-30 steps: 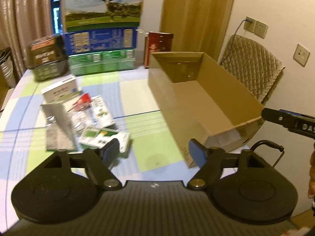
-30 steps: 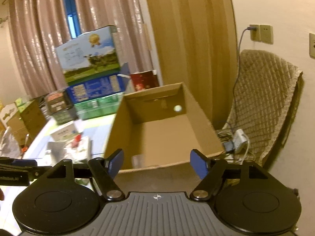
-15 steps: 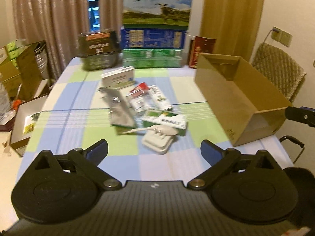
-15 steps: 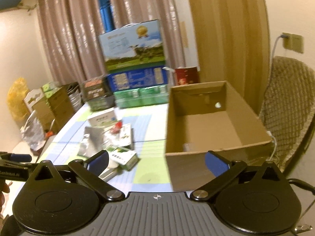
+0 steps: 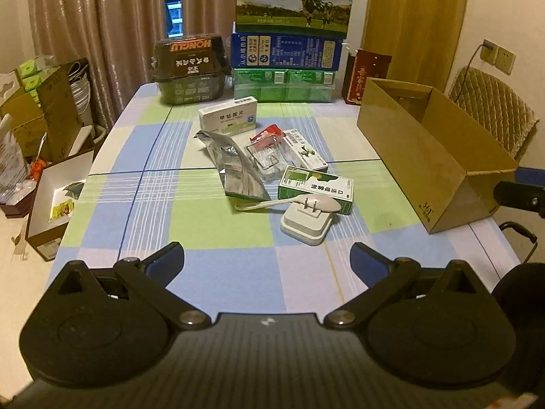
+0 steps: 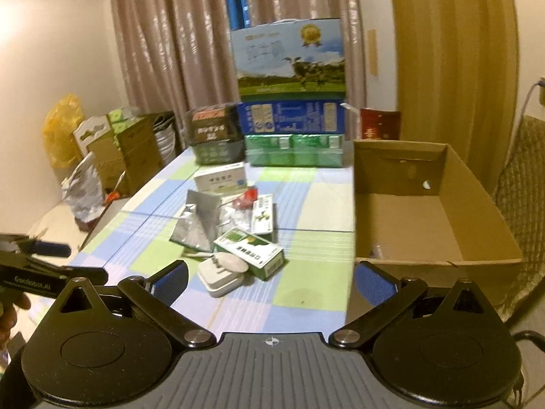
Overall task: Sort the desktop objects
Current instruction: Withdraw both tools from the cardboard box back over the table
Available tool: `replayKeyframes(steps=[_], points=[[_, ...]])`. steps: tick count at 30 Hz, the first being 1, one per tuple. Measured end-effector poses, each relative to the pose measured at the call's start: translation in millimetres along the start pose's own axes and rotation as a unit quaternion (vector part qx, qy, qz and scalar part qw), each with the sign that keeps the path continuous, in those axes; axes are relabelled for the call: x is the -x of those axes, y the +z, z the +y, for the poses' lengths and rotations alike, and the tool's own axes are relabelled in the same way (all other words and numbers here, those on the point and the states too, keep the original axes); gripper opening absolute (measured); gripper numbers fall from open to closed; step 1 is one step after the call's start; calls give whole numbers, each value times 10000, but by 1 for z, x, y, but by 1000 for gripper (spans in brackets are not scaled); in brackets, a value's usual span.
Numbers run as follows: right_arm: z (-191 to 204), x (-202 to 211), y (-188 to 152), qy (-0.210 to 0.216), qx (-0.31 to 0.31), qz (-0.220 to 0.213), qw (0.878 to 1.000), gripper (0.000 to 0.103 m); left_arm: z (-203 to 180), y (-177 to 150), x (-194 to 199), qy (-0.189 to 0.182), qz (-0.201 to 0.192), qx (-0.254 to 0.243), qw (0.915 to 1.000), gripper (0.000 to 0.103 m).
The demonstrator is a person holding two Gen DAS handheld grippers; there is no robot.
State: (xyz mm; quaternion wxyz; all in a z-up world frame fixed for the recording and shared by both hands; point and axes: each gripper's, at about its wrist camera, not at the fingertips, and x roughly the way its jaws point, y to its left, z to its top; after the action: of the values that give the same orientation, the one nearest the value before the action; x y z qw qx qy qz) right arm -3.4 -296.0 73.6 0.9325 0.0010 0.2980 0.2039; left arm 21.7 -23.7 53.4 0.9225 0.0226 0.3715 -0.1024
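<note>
The charger [image 5: 306, 223], nearest item of the pile, lies ahead of the left gripper [image 5: 267, 260], left of the box [image 5: 408, 156]; both grippers' jaws gape wide, empty, the left's having just been opening.

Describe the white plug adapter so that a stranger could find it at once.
Start at the open cardboard box on the checked tablecloth and look at the small pile beside it. The white plug adapter is the pile's nearest item, below the green medicine box. Only it has two metal prongs pointing up.
</note>
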Motion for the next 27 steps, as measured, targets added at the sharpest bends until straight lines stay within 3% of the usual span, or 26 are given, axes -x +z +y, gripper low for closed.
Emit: replayKeyframes(steps=[27], points=[[25, -83, 2, 155, 802, 793, 9935, 100, 8, 4, -73, -509, 395, -584, 9962, 99]])
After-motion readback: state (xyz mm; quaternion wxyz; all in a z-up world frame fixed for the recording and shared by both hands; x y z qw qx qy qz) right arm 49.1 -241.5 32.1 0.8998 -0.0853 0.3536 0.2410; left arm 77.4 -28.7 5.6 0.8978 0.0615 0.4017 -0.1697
